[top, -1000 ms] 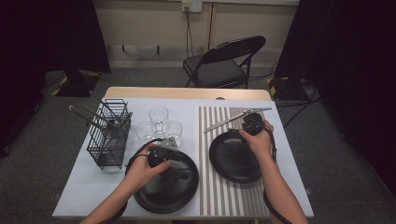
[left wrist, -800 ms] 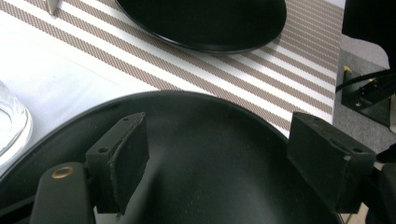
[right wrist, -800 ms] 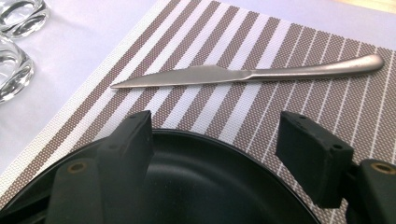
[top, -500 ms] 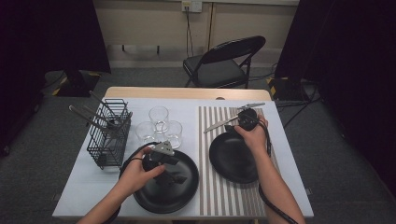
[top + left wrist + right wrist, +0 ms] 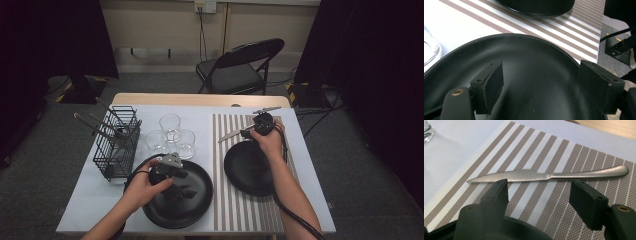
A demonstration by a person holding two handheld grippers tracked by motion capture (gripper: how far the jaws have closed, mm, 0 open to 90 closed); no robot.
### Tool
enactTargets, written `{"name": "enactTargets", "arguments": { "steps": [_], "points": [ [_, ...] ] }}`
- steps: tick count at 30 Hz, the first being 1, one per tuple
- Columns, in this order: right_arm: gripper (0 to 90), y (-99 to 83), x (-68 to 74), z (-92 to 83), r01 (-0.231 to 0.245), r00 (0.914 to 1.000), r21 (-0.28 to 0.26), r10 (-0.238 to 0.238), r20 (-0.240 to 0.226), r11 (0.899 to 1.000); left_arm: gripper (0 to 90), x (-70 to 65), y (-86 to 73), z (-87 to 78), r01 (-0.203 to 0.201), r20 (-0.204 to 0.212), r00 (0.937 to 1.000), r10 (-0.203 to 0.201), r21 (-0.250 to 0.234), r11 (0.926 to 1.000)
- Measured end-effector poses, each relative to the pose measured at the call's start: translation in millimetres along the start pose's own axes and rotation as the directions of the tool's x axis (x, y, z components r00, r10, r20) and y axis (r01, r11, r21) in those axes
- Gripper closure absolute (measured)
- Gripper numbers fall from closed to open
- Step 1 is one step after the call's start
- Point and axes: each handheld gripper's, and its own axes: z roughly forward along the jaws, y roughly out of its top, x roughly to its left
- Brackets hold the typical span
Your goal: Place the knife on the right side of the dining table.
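Note:
A silver table knife [image 5: 549,176] lies across the striped placemat [image 5: 536,147], blade to the left in the right gripper view. My right gripper [image 5: 539,188] hovers low just short of it. Its jaws have just been closing but stand apart, with nothing between them. In the high view this right gripper [image 5: 255,125] covers the middle of the knife [image 5: 230,135]. My left gripper [image 5: 540,72] is open over the near-left black plate [image 5: 536,55] and holds nothing. The high view shows it [image 5: 182,185] above that plate [image 5: 192,212].
A second black plate [image 5: 245,172] sits on the placemat [image 5: 235,210] below the knife. Three empty glasses [image 5: 170,135] stand at the table's middle. A black wire rack [image 5: 117,145] with utensils is at the left. A folding chair [image 5: 240,70] stands beyond the table.
My right hand has edged a little left and away, closer over the knife. The left hand stays over its plate.

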Motion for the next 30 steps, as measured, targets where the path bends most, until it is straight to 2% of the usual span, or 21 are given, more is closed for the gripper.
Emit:
{"name": "enactTargets", "arguments": {
  "steps": [4,8,10,11,13,14,21,22,26,28,30],
  "points": [
    [31.8,2.6,-5.0,4.9,-0.002,1.0000,0.007,0.002,0.009,1.000,20.5,0.9,-1.6,-1.8,0.003,0.002,1.0000,-0.003,0.003,1.0000],
    [32.0,5.7,-9.2,9.6,0.001,0.9997,0.015,-0.002,0.023,1.000,20.5,1.3,-2.9,-3.8,0.021,-0.005,0.9998,-0.021,-0.013,0.9997],
    [32.0,6.4,-9.9,10.6,0.003,0.9996,0.019,-0.004,0.029,1.000,20.5,1.5,-2.8,-5.5,0.014,-0.010,0.9999,-0.014,-0.001,0.9999],
    [32.5,7.2,-11.4,13.3,0.002,0.9995,0.021,-0.002,0.031,1.000,20.5,1.6,-3.6,-5.2,0.021,-0.006,0.9998,-0.021,-0.021,0.9996],
    [34.4,7.9,-12.2,15.1,0.008,0.9995,0.023,-0.009,0.031,1.000,20.5,1.9,-3.8,-5.8,0.021,-0.009,0.9997,-0.021,-0.013,0.9997],
    [34.4,8.4,-12.6,16.3,0.007,0.9996,0.021,-0.007,0.027,1.000,20.5,2.3,-3.4,-6.8,0.018,-0.011,0.9998,-0.018,0.005,0.9998],
    [37.3,13.0,-14.1,23.5,0.014,0.9991,0.026,-0.015,0.040,1.000,20.5,0.9,-4.9,-5.1,0.024,-0.001,0.9997,-0.024,-0.015,0.9996],
    [37.8,13.5,-14.6,24.5,0.016,0.9989,0.027,-0.017,0.043,1.000,20.5,1.7,-4.7,-6.0,0.017,-0.007,0.9998,-0.017,-0.005,0.9998],
    [38.4,14.6,-16.9,30.1,0.010,0.9991,0.032,-0.011,0.041,0.999,20.5,2.1,-5.6,-5.2,0.039,-0.008,0.9992,-0.039,-0.021,0.9990],
    [38.5,15.2,-18.6,32.6,0.004,0.9991,0.028,-0.006,0.043,1.000,20.5,2.5,-5.1,-6.0,0.024,-0.008,0.9997,-0.024,-0.009,0.9997],
    [38.8,16.4,-20.5,34.6,0.002,0.9987,0.025,-0.003,0.051,1.000,20.5,1.5,-4.4,-6.1,0.027,-0.001,0.9996,-0.027,-0.012,0.9996]
  ]
}}
